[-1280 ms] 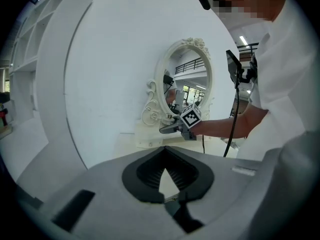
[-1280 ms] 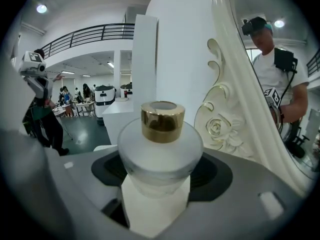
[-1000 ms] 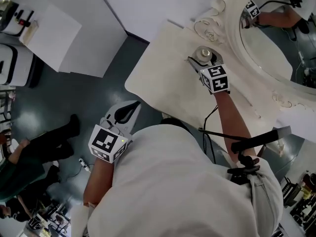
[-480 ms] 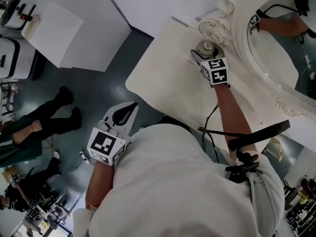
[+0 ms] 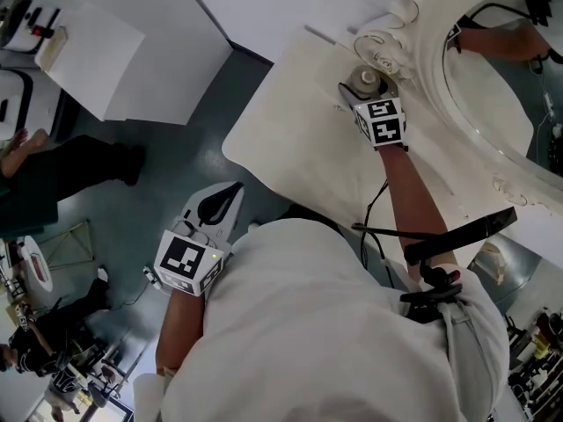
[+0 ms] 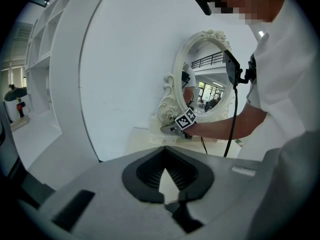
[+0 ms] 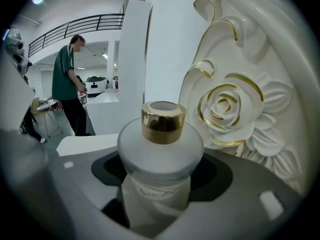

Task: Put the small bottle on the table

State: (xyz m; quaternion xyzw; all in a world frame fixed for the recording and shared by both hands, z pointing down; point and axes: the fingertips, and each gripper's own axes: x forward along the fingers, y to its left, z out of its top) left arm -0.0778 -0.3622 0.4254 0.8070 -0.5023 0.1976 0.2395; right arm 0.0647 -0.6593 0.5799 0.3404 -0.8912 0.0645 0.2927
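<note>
Right gripper [image 5: 363, 93] carried small bottle [image 5: 366, 81] further across table [image 5: 290, 139], toward carved scroll at foot of mirror frame [image 5: 413, 33]. Most of that shift fell in first half second, only slight creep after. Its marker cube ended closer to frame too. Bystander in dark trousers [image 5: 70, 170] walked along floor at left, away from lower corner toward white cabinet [image 5: 132, 60]. Round white object [image 5: 35, 269] came into view at left edge.

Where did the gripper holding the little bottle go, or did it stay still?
Yes, it moved: the right gripper with the small bottle slid a little across the table toward the mirror frame.
</note>
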